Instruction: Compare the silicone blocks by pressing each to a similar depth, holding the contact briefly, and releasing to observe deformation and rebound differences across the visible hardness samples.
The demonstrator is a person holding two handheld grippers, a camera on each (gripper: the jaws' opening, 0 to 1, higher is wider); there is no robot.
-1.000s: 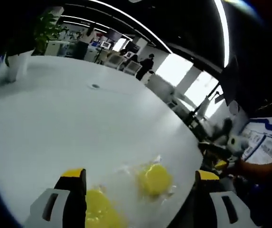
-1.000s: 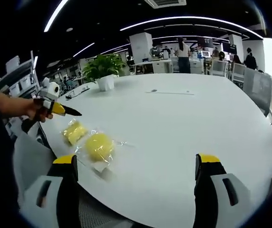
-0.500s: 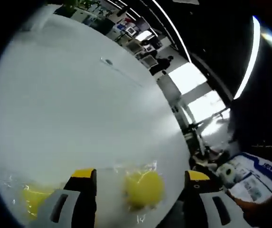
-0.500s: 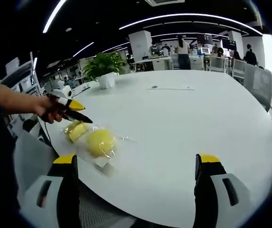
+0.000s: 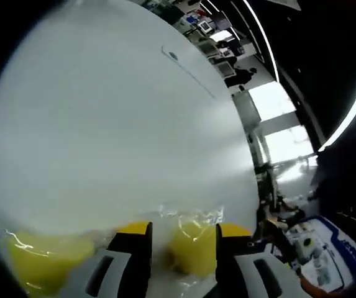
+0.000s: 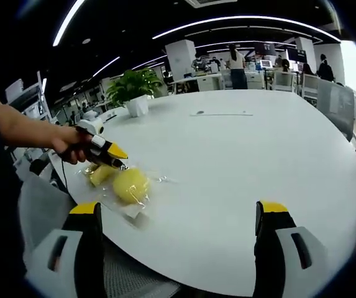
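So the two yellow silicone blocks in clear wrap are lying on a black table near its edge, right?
Not black: the right gripper view shows a white table. The two yellow silicone blocks in clear wrap do lie near its edge.

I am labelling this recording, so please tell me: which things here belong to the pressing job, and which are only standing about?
Part of the job:
- rounder yellow block, in clear wrap
- second yellow block, beside it
- left hand-held gripper, down at the blocks
- right hand-held gripper, held back and open

Only standing about:
- potted plant
- white table, which only carries the blocks
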